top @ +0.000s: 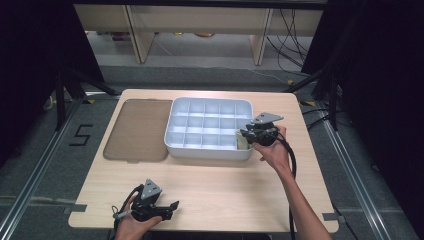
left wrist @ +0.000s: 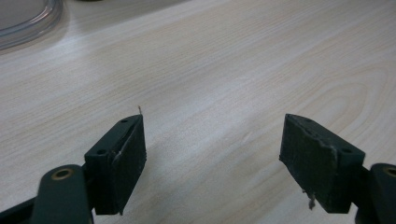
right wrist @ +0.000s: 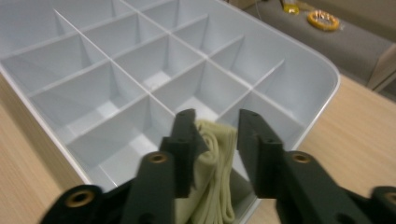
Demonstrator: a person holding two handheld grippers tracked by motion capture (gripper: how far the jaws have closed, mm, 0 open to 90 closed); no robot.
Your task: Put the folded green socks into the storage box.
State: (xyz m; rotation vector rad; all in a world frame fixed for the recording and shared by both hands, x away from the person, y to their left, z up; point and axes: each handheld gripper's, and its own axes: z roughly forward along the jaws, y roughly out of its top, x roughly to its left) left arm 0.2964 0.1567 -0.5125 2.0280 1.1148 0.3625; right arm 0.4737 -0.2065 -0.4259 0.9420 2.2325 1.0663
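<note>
At the near-right corner cell of the white divided tray [top: 209, 150], the right tool [right wrist: 215, 128] has jaws slightly apart around a folded pale-yellow cloth [right wrist: 212, 182] — grip uncertain. Left tool [top: 170, 206] wide apart, low over the pale wood worktop [top: 225, 190]; brown lid [top: 136, 130] beside the tray, grey floor and cables beyond.

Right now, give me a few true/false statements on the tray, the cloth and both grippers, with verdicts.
1. The right gripper has a folded pale yellow cloth between its fingers. True.
2. The cloth is over the white divided tray, at its near right corner. True.
3. The left gripper is shut on a cloth. False: it is open, with bare table beneath it.
4. The tray's clear lid is on the tray. False: it lies flat beside it, on the table.
</note>
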